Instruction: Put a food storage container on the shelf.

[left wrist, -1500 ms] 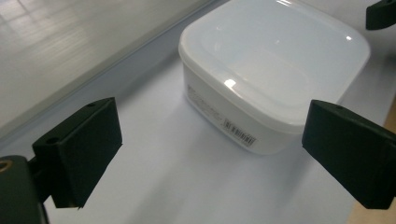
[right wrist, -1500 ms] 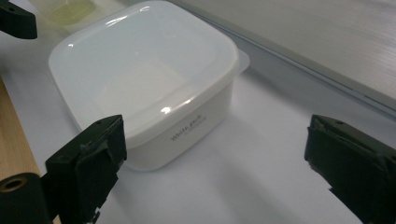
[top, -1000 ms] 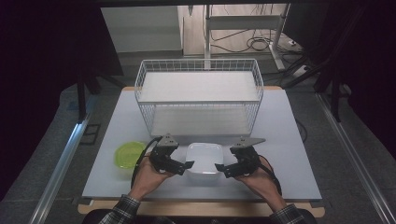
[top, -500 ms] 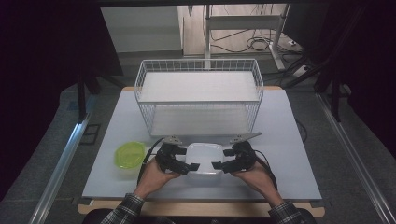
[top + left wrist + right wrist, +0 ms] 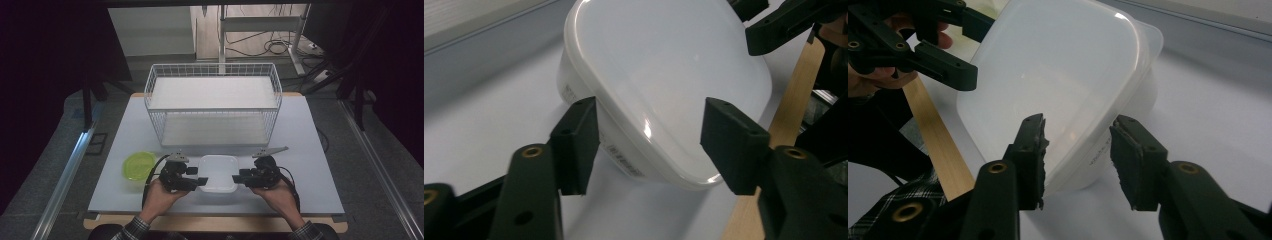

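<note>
While both pairs of jaws have just been closing, left gripper (image 5: 202, 180) and right gripper (image 5: 236, 178) straddle opposite edges of the lidded white plastic container (image 5: 218, 172), pads not yet pressing. Container sits on the table (image 5: 310, 150) near its front edge, between green bowl (image 5: 139, 165) and wire basket (image 5: 212, 107).

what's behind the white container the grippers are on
Behind the white container stands a white wire basket on the table. The basket's inside looks bare; its floor past the front wall is partly veiled.
</note>
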`<state>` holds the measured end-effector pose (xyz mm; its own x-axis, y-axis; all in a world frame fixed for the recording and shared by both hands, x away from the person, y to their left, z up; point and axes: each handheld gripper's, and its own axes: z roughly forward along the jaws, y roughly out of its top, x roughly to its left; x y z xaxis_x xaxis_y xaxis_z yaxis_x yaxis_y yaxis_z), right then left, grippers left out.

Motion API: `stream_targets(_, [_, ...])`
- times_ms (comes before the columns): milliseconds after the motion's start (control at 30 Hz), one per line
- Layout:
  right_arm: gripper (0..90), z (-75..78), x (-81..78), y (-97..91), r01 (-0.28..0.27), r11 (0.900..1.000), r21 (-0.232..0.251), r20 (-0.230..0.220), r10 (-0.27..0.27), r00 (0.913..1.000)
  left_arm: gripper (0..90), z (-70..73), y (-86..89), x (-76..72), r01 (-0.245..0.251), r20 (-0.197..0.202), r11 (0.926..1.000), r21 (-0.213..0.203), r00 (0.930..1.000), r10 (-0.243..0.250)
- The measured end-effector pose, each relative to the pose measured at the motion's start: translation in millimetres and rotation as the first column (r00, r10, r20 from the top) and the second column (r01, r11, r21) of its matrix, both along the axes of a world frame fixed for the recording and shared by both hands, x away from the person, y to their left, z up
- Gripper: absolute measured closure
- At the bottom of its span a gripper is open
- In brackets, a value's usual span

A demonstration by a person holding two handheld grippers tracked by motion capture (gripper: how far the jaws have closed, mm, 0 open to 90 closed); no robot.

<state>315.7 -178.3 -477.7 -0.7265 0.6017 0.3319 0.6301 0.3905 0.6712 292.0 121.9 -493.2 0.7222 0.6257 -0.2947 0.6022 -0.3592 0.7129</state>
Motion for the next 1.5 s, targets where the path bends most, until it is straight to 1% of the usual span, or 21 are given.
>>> stream_targets(100, [61.5,2.5,-5.4,2.0,0.009,0.9998,-0.017,0.019,-0.009,0.9998,50.9,2.1,3.2,-3.5,-0.020,-0.017,0.9998,-0.010,0.9997,0.020])
stream_targets(200, [62.6,3.3,-7.5,2.9,0.020,0.9996,-0.021,0.026,-0.019,0.9995,56.5,2.4,4.4,-5.5,-0.038,-0.016,0.9990,-0.021,0.9991,0.038])
stream_targets(233, [63.5,3.5,-8.4,3.5,0.028,0.9994,-0.021,0.027,-0.027,0.9993,56.5,2.9,4.5,-6.7,-0.047,-0.012,0.9986,-0.024,0.9988,0.047])
stream_targets(300, [67.0,5.2,-9.7,3.6,0.057,0.9982,-0.022,0.035,-0.056,0.9978,60.2,4.9,2.5,-9.8,-0.079,-0.001,0.9968,-0.014,0.9969,0.079])
stream_targets(433, [70.0,5.1,-8.1,1.5,0.073,0.9974,-0.001,0.026,-0.073,0.9970,62.6,4.4,1.6,-10.8,-0.102,0.004,0.9944,-0.027,0.9947,0.103])
stream_targets(467, [72.0,5.1,-7.8,0.1,0.083,0.9966,0.008,0.026,-0.083,0.9962,65.1,4.0,2.4,-10.4,-0.116,-0.002,0.9924,-0.042,0.9933,0.116])
stream_targets(500, [72.0,5.1,-7.8,0.1,0.083,0.9966,0.008,0.026,-0.083,0.9962,66.5,4.0,2.4,-10.4,-0.116,-0.002,0.9924,-0.042,0.9933,0.116])
stream_targets(533, [75.5,6.0,-8.5,-0.6,0.089,0.9960,0.008,0.040,-0.089,0.9952,69.3,4.4,3.4,-10.4,-0.132,0.002,0.9902,-0.045,0.9912,0.132])
stream_targets(567, [75.5,6.0,-8.5,-0.6,0.089,0.9960,0.008,0.040,-0.089,0.9952,72.1,4.4,3.4,-10.4,-0.132,0.002,0.9902,-0.045,0.9912,0.132])
stream_targets(600, [78.4,7.4,-9.7,-0.4,0.097,0.9952,0.004,0.066,-0.097,0.9930,75.3,4.2,3.0,-10.3,-0.147,0.014,0.9885,-0.037,0.9890,0.148])
stream_targets(633, [78.4,7.4,-9.7,-0.4,0.097,0.9952,0.004,0.066,-0.097,0.9930,75.7,4.2,3.0,-10.3,-0.147,0.014,0.9885,-0.037,0.9890,0.148])
stream_targets(667, [78.5,7.5,-9.4,0.7,0.100,0.9950,-0.007,0.086,-0.099,0.9913,75.9,3.6,3.3,-9.6,-0.154,0.010,0.9871,-0.045,0.9879,0.154])
stream_targets(767, [78.5,5.4,-7.4,-0.7,0.113,0.9936,0.005,0.076,-0.113,0.9907,77.1,1.7,3.4,-7.9,-0.170,0.008,0.9829,-0.072,0.9853,0.171])
stream_targets(900, [78.6,4.5,-7.7,1.1,0.120,0.9928,0.000,0.101,-0.119,0.9877,77.7,1.2,2.4,-7.4,-0.184,0.021,0.9808,-0.063,0.9823,0.186])
stream_targets(967, [78.6,5.0,-8.0,1.7,0.120,0.9928,-0.005,0.110,-0.118,0.9869,77.8,1.5,2.6,-6.9,-0.184,0.023,0.9814,-0.056,0.9825,0.185])
stream_targets(1000, [78.7,5.5,-8.2,3.1,0.118,0.9930,-0.005,0.125,-0.116,0.9854,77.8,2.2,3.5,-6.3,-0.183,0.023,0.9817,-0.053,0.9826,0.184])
stream_targets(1100, [78.8,6.6,-8.0,3.7,0.115,0.9933,0.003,0.129,-0.115,0.9851,78.0,4.1,5.4,-5.9,-0.177,0.028,0.9826,-0.056,0.9835,0.179])
stream_targets(1267, [78.9,13.8,-7.0,3.2,0.105,0.9941,0.029,0.153,-0.108,0.9823,78.3,13.2,8.8,-5.1,-0.170,0.056,0.9830,-0.070,0.9832,0.174])
stream_targets(1333, [79.0,19.5,-5.9,2.9,0.104,0.9936,0.044,0.166,-0.110,0.9799,78.4,20.2,10.1,-3.3,-0.163,0.074,0.9838,-0.075,0.9829,0.168])
stream_targets(1467, [79.0,23.9,-3.9,1.4,0.101,0.9928,0.065,0.170,-0.111,0.9792,78.7,28.3,11.3,-0.6,-0.154,0.089,0.9844,-0.085,0.9828,0.161])
stream_targets(1500, [79.0,27.1,-2.2,1.0,0.100,0.9924,0.072,0.179,-0.111,0.9776,78.7,32.9,11.6,0.7,-0.151,0.102,0.9855,-0.077,0.9821,0.158])
